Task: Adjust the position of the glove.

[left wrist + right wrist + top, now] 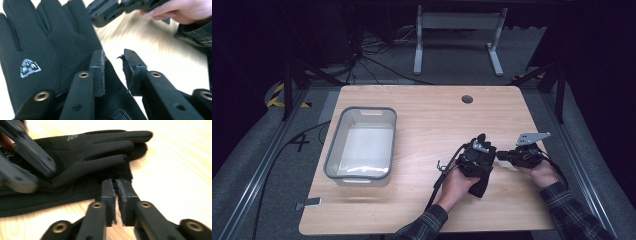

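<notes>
A black glove (87, 152) with a small white logo lies flat on the wooden table (422, 120), fingers spread. In the high view the glove (480, 186) sits under both hands at the table's front right. My left gripper (113, 56) stands over the glove's palm and cuff (37, 45), jaws apart with fabric below the gap. My right gripper (116, 181) has its jaws nearly together on the edge of the glove's lower side. Both grippers, left (487, 150) and right (501, 156), meet tip to tip. The right gripper (107, 11) shows at the top of the left gripper view.
A grey plastic bin (362, 109) stands on the left half of the table. A round cable hole (467, 99) lies near the far edge. A metal frame (457, 35) and cables are on the floor beyond.
</notes>
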### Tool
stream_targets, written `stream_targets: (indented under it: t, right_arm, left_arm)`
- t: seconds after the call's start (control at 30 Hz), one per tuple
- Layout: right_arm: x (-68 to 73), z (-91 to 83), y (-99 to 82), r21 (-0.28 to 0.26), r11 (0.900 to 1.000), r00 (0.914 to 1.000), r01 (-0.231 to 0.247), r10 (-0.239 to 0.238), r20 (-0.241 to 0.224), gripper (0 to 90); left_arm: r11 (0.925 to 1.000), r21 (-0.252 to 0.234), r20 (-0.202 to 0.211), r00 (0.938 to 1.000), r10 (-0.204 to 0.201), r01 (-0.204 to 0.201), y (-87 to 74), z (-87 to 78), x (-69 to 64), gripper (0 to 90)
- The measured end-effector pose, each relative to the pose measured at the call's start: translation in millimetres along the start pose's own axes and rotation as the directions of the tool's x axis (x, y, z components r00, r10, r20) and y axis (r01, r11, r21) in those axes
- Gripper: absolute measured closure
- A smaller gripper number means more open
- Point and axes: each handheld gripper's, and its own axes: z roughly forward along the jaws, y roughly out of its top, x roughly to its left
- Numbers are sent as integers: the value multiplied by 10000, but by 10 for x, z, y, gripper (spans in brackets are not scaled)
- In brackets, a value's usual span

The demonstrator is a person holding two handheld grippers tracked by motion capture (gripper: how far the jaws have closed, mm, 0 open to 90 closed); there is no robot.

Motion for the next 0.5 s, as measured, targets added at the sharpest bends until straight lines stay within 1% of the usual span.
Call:
stream_targets:
  t: [0.07, 0.1, 0.17, 0.2, 0.23, 0.3, 0.33, 0.37, 0.4, 0.43, 0.47, 0.5]
  right_arm:
    - [-10, -34, -7, -24, 10000, 9999, -19, 19, 153, 775]
    - [-14, -52, -13, -95, 10000, 9998, -16, 18, 222, 738]
    - [-31, -97, -42, -99, 9999, 9992, -122, 126, 384, 620]
    - [-38, -110, -61, -37, 9999, 9988, -164, 166, 453, 558]
    - [-50, -120, -88, 2, 9998, 9984, -190, 190, 531, 501]
    - [-73, -144, -154, 77, 9990, 9956, -443, 435, 830, 386]
    - [-93, -151, -185, 108, 9980, 9941, -621, 608, 901, 345]
    - [-111, -163, -213, 166, 9970, 9925, -752, 732, 982, 321]
    - [-127, -181, -239, 176, 9967, 9909, -789, 765, 1105, 300]
    - [-127, -181, -239, 176, 9967, 9909, -789, 765, 1105, 300]
    - [-142, -196, -263, 109, 9964, 9893, -839, 820, 1206, 270]
    - [-174, -239, -314, 44, 9955, 9844, -948, 931, 1496, 229]
  left_arm:
    - [9996, -192, -39, 9998, 200, -201, 28, -85, -19, 707]
    - [9989, -269, -74, 9993, 377, -379, 43, -145, -14, 739]
    - [9976, -192, -549, 9963, 656, -667, 55, -243, 11, 860]
    - [9972, -159, -816, 9941, 712, -727, 53, -278, 35, 895]
    - [9968, -56, -1046, 9914, 785, -795, 48, -310, 70, 897]
    - [9974, 44, -1379, 9879, 712, -713, 19, -347, 141, 898]
    - [9979, 65, -1435, 9875, 649, -647, 4, -358, 181, 899]
    - [9984, 112, -1482, 9874, 556, -546, -13, -362, 212, 899]
    - [9984, 168, -1590, 9857, 551, -531, -27, -362, 241, 898]
    - [9984, 168, -1590, 9857, 551, -531, -27, -362, 241, 899]
    - [9989, 204, -1546, 9869, 452, -426, -43, -354, 269, 899]
    - [9991, 211, -1518, 9876, 402, -375, -55, -340, 281, 898]
